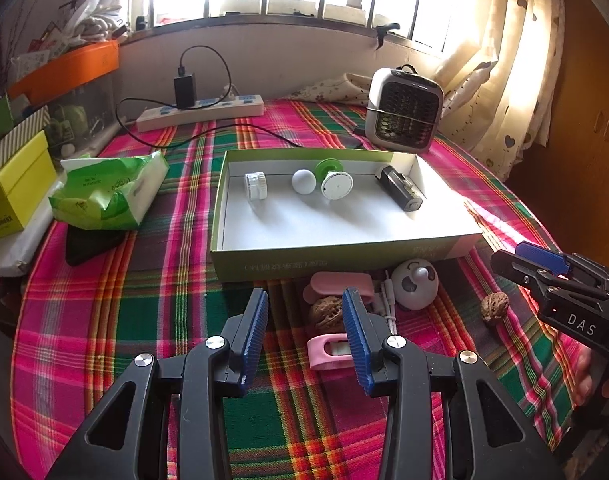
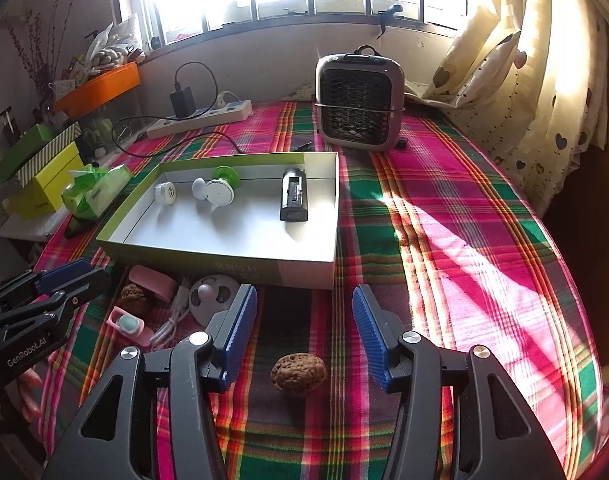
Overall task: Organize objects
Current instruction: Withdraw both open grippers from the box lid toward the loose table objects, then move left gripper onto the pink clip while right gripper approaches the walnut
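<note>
Beside the box (image 1: 344, 258), walnuts (image 1: 325, 312), fan (image 1: 415, 284) crowd.

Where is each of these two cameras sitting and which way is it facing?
Left wrist view: on the left gripper, angled down over plaid cloth toward the green box and window; own blue fingers open and empty, the right gripper at right.
Right wrist view: on the right gripper, same heading, further right; a walnut lies untouched between its open fingers, the left gripper at left.
Both share: box, heater, power strip.
</note>
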{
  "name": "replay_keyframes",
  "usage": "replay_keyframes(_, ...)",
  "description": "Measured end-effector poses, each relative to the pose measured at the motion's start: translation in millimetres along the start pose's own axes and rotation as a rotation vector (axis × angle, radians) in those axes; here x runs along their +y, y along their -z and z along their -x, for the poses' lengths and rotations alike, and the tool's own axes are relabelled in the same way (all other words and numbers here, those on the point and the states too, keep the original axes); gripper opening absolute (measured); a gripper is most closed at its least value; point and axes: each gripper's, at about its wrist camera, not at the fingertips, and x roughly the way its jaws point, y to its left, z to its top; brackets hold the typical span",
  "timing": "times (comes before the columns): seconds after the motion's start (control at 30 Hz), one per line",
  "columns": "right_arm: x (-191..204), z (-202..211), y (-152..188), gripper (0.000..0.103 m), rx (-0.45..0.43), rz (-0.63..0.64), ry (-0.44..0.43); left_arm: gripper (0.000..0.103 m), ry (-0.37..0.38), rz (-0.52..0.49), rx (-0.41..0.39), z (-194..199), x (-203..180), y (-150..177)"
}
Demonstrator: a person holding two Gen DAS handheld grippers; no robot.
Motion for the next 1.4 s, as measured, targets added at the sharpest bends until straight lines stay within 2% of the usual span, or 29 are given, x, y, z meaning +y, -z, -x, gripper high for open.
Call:
replay_keyframes(0.23,-9,4,16,0.053,-0.003,-0.005,-0.001,0.040,0.043,0.016,0.015,5,8,15)
replay_keyframes(0.33,-11,3,21,0.058,0.002,-0.008,-0.012,0.041,0.072,0.022,0.031,3,9,21)
replay_keyframes(0.53,-12,1,28,0.058,0.022,0.007,-0.032,0.042,0.122,0.025,0.050,-4,7,25)
replay_keyframes(1.07,-7,-14,36,0.058,0.089,0.032,-0.042,0.042,0.142,-0.029,0.081,-21,-6,25)
replay_keyframes(1.4,-8,-17,35,0.058,0.097,0.033,-0.030,0.042,0.168,-0.055,0.098,-20,-17,27)
